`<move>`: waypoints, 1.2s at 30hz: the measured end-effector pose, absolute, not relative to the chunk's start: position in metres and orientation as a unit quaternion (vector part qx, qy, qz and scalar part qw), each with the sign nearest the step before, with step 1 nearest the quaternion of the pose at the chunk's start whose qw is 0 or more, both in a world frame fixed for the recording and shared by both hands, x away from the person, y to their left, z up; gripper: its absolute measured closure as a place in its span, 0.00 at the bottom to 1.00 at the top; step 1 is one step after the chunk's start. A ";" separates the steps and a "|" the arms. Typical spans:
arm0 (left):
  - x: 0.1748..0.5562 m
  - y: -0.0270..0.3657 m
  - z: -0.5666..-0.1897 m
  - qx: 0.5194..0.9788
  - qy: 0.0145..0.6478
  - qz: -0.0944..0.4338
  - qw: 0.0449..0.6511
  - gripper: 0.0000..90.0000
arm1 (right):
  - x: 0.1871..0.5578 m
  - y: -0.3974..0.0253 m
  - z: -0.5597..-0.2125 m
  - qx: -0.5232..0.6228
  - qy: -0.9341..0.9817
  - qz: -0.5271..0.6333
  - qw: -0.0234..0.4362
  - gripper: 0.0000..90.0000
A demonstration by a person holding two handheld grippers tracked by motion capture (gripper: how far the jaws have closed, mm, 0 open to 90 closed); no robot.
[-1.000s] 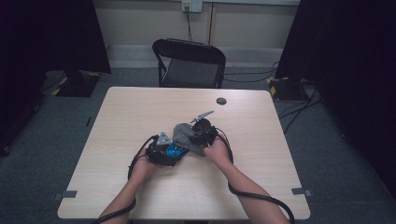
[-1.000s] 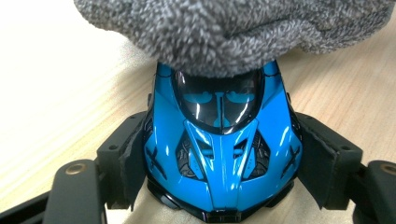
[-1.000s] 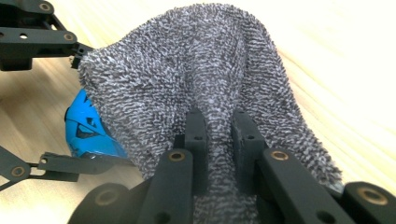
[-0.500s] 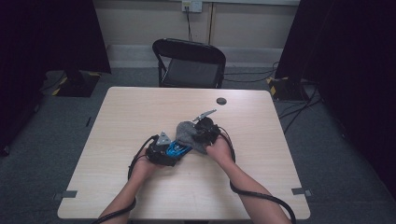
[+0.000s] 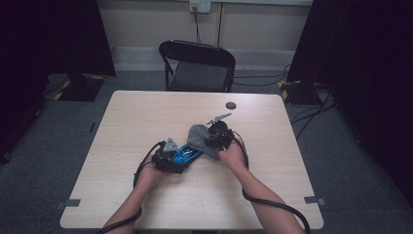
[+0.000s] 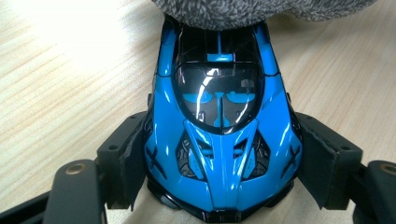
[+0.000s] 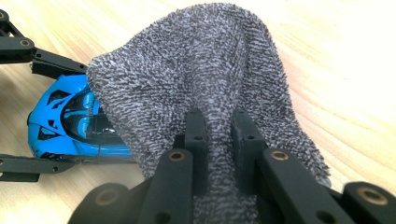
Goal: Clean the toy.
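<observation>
Toy car [image 6: 223,135], blue with black panels, sits on the surface [image 5: 146,122] between the jaws of the left gripper [image 6: 224,163], which is closed onto its two flanks near the end closest to that gripper's camera; the pads touch the body on both sides. Its far end passes under a grey cloth [image 7: 205,79]. The right gripper [image 7: 219,135] is pinched nearly shut on a fold of that cloth, with the fabric bunched between the jaws and draping ahead of them over one end of the car. In the high view the left gripper [image 5: 170,158] and right gripper [image 5: 219,136] stand close together near the middle of the surface, the car [image 5: 187,153] between them and the cloth [image 5: 200,139] just beside the right one. Judgement: the work in hand appears to be wiping the car while it is held steady. The car looks light, rigid and glossy, so it is likely to slip under a sideways rub; the present hold across the flat flanks seems the soundest, clear of thin trim and wheels. The cloth is soft, limp and looped in texture; a pinch on a gathered fold should hold it well, though loose edges may snag. A folding chair [image 5: 197,66] stands beyond the surface, well apart.
</observation>
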State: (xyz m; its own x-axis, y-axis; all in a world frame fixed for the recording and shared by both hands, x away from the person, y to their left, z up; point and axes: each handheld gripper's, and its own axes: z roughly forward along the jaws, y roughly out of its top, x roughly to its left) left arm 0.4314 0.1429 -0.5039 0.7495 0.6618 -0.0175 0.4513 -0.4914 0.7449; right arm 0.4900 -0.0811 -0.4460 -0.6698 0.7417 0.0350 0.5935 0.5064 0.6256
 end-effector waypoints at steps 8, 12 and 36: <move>0.431 0.143 -0.504 0.853 0.326 0.137 0.384 0.29 | 0.490 -0.084 -0.445 0.391 0.858 0.310 0.119 0.89; 0.431 0.143 -0.504 0.853 0.326 0.137 0.384 0.29 | 0.491 -0.090 -0.446 0.398 0.855 0.310 0.122 0.89; 0.431 0.143 -0.504 0.853 0.326 0.137 0.384 0.29 | 0.502 -0.104 -0.449 0.421 0.844 0.310 0.118 0.89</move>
State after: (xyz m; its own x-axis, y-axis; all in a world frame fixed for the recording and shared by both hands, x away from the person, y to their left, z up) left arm 0.4314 0.1428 -0.5039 0.7495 0.6618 -0.0172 0.4511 -0.4915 0.7449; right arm 0.5022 -0.1038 -0.4488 -0.6173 0.7842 0.0624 0.6385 0.4531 0.6221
